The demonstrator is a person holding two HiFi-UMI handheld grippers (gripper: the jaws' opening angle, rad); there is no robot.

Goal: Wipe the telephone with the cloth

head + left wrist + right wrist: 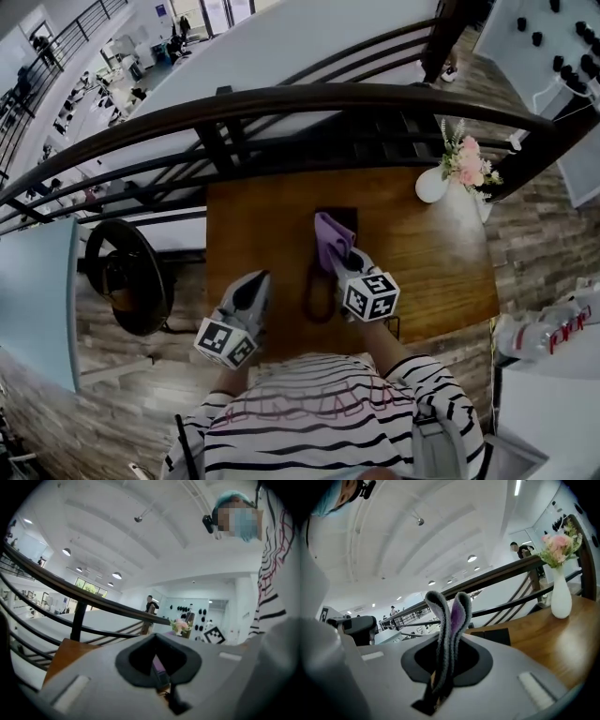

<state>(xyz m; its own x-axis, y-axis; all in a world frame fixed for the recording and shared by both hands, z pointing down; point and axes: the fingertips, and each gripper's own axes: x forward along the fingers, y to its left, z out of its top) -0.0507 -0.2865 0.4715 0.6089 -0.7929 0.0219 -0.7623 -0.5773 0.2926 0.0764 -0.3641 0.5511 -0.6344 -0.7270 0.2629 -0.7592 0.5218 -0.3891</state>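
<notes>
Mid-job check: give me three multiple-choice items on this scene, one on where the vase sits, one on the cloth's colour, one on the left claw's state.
1. The vase stands at the table's: A near left corner; B centre; C far right corner.
2. The cloth is: A yellow; B purple; C green.
3. The left claw is: A wide open; B shut on the cloth; C shut, empty.

1 C: the head view shows it by the far right corner.
2 B: purple shows in the right claw.
3 C: its jaws meet with nothing between.
</notes>
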